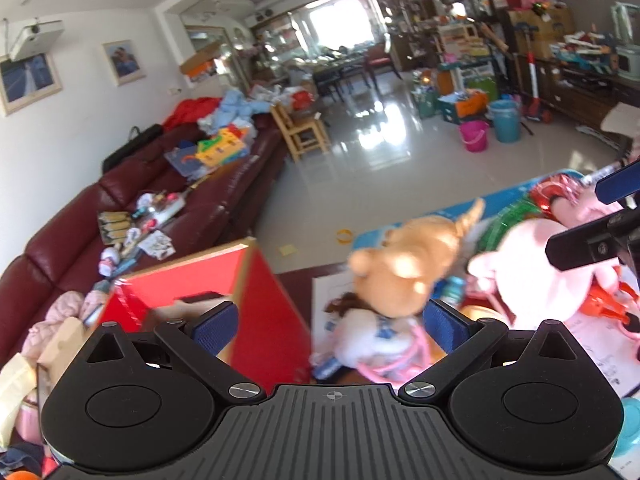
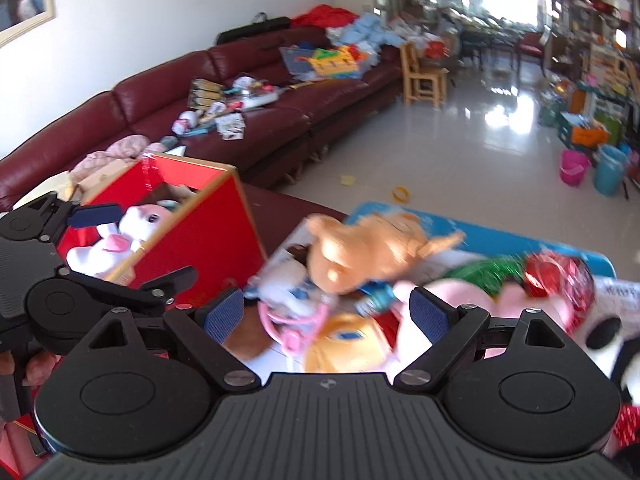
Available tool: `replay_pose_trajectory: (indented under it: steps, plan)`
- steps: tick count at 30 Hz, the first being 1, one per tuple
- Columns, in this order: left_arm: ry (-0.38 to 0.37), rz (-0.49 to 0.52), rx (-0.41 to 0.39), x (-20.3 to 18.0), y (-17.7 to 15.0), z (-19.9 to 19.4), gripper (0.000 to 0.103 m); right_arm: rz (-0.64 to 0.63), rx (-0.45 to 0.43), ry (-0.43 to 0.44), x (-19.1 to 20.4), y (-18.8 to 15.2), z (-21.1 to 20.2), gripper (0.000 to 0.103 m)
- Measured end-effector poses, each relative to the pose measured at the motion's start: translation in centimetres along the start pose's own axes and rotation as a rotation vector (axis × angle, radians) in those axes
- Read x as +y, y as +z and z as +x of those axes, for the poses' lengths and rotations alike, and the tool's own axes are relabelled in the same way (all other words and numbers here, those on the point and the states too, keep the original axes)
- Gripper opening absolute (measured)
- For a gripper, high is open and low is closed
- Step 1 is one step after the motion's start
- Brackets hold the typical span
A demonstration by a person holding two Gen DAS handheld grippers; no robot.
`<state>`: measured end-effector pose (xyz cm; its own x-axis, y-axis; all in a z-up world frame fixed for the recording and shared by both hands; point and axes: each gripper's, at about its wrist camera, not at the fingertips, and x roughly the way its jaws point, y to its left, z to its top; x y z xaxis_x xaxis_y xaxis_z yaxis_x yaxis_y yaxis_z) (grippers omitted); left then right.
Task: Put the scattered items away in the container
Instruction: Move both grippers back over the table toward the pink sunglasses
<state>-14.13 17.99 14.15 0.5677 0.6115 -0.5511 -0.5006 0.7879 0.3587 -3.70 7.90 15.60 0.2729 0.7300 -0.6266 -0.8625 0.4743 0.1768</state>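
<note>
A red box [image 1: 264, 300] [image 2: 208, 236] stands open at the left of a table; a white plush [image 2: 120, 236] lies in it. A heap of toys lies to its right: a tan plush dog [image 1: 412, 256] [image 2: 368, 252], a small doll in white and pink [image 1: 372, 340] [image 2: 288, 296], a pink plush [image 1: 532, 272] [image 2: 460, 296] and a red and green foil item [image 2: 560, 276]. My left gripper [image 1: 330, 324] is open and empty, with the doll between its fingers' line. My right gripper [image 2: 328, 314] is open and empty above the heap. The left gripper also shows at the box in the right wrist view [image 2: 132, 240].
A dark red sofa [image 1: 132, 216] [image 2: 280, 120] strewn with toys and papers runs along the wall behind the box. A blue mat [image 2: 480, 228] lies under the heap. A wooden chair [image 1: 300, 128], pink and blue buckets [image 1: 488, 128] and crowded shelves stand farther across the tiled floor.
</note>
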Motion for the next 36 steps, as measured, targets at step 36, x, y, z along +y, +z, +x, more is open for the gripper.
replay_pose_trajectory:
  steps: [36]
  plan:
    - [-0.523,0.432,0.178,-28.8,-4.5,5.0,0.088,0.624,0.222,-0.347,-20.3,-21.5,-2.3,0.078]
